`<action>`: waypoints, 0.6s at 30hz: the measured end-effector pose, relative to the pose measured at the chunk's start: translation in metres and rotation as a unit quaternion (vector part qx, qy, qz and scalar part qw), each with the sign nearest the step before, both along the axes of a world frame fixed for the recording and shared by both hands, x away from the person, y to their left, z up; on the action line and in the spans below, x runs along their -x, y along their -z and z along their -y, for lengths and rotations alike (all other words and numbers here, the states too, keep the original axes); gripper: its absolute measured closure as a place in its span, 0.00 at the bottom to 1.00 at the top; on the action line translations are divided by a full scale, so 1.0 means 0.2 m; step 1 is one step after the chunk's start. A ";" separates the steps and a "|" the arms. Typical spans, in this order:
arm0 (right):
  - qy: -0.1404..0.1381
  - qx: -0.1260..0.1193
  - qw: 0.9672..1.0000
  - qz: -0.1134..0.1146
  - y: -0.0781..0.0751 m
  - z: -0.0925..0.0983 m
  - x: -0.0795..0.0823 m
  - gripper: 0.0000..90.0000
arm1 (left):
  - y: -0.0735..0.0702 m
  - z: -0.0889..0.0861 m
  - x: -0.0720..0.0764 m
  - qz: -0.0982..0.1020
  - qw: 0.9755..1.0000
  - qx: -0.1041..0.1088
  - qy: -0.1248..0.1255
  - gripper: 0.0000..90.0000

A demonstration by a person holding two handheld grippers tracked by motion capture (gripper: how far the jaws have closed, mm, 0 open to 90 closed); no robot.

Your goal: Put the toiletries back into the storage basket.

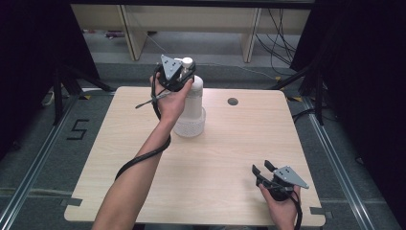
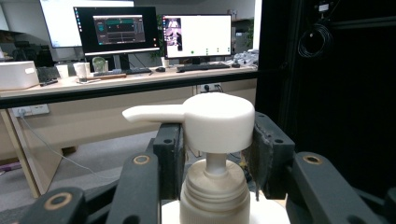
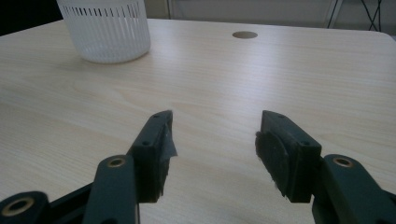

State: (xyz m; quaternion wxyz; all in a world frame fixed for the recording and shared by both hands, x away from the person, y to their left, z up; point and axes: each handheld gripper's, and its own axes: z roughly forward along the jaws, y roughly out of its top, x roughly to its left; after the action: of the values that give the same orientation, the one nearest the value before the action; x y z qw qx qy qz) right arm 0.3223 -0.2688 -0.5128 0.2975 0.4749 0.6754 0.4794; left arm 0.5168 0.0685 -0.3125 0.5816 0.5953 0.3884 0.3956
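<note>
Up at the far side of the light wooden table, the left gripper was clamped on the white pump head of a pump bottle. From the left gripper view, the two black jaws pressed against opposite sides of the round cap, whose nozzle pointed to the left of that view. Below the cap, the thin pump stem ran down into a ribbed, cream-coloured collar. From the high view, the bottle stood upright with its lower part inside a white slotted basket, which rested on the table left of a round cable hole. The left hand wrapped the gripper from the near side, and a black cable trailed back along the forearm.

Meanwhile, the right gripper sat low at the near right corner of the table, well apart from the bottle. Its jaws stood wide apart with nothing between them, as the right gripper view made plain, and its pads looked worn and frayed. Beyond those jaws, the basket stood at the far left and the cable hole at the far middle of that view.
</note>
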 end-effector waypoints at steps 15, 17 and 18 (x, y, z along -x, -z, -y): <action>0.001 0.005 1.000 0.008 0.00 0.00 0.00 0.51 | 0.07 0.00 -0.01 -0.013 1.000 -0.005 -0.001 0.66; -0.002 -0.004 1.000 0.009 0.00 0.00 0.00 0.51 | 0.07 0.00 -0.01 -0.013 1.000 -0.005 -0.001 0.66; -0.002 -0.007 1.000 -0.001 0.00 -0.01 0.00 0.51 | 0.08 0.00 -0.02 -0.014 1.000 -0.006 0.000 0.66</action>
State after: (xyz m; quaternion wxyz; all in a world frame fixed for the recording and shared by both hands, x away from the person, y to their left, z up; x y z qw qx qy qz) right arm 0.3221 -0.2675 -0.5131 0.2925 0.4759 0.6736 0.4840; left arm 0.5199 0.0689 -0.3283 0.5723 0.6044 0.3944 0.3894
